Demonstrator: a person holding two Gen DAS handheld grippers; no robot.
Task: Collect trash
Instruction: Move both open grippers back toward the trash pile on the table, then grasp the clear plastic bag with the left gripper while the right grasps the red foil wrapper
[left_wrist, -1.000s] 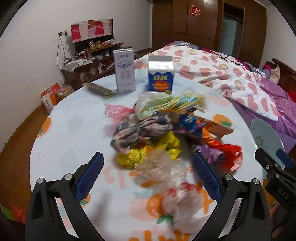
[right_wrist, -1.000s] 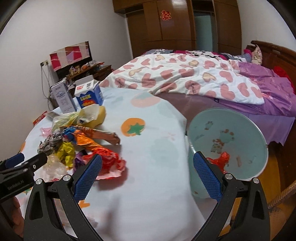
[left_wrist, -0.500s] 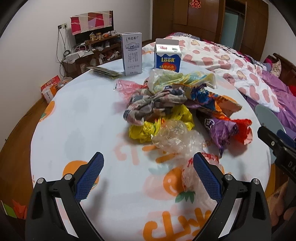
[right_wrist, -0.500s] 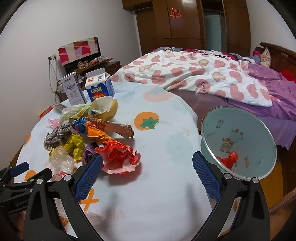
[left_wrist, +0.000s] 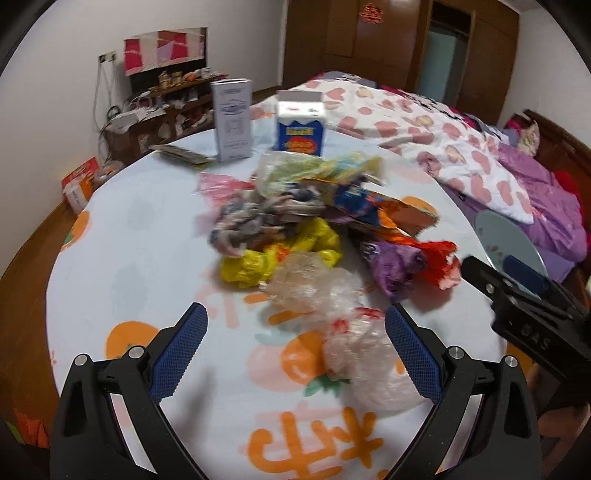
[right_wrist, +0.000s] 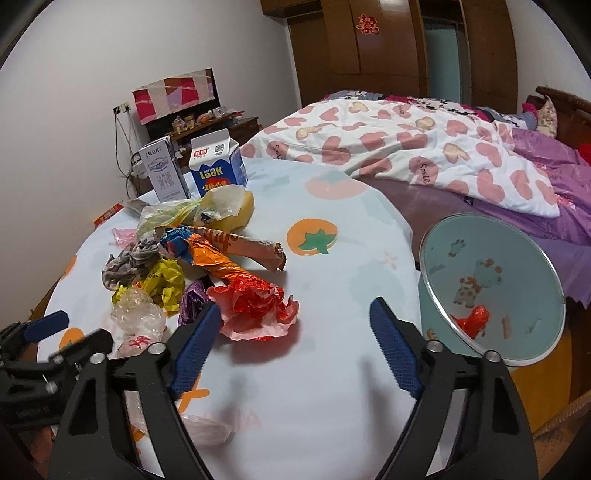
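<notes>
Mostly undone: one red scrap (right_wrist: 474, 320) in the bin (right_wrist: 436, 258); the pile (right_wrist: 177, 269) remains. Left gripper (left_wrist: 293, 350) apart, empty; right gripper (right_wrist: 295, 347), just narrowing, apart, empty.

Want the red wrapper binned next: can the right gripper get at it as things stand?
Probably yes. The red wrapper lies at the pile's near edge, just ahead of the open, empty right gripper, nothing on top.

The crumpled wrappers (left_wrist: 295, 229) are smeared by motion blur in the left wrist view, print on the blue carton (left_wrist: 300, 127) unreadable. The red scrap (right_wrist: 472, 320) inside the bin (right_wrist: 436, 240) is half hidden by its rim.
</notes>
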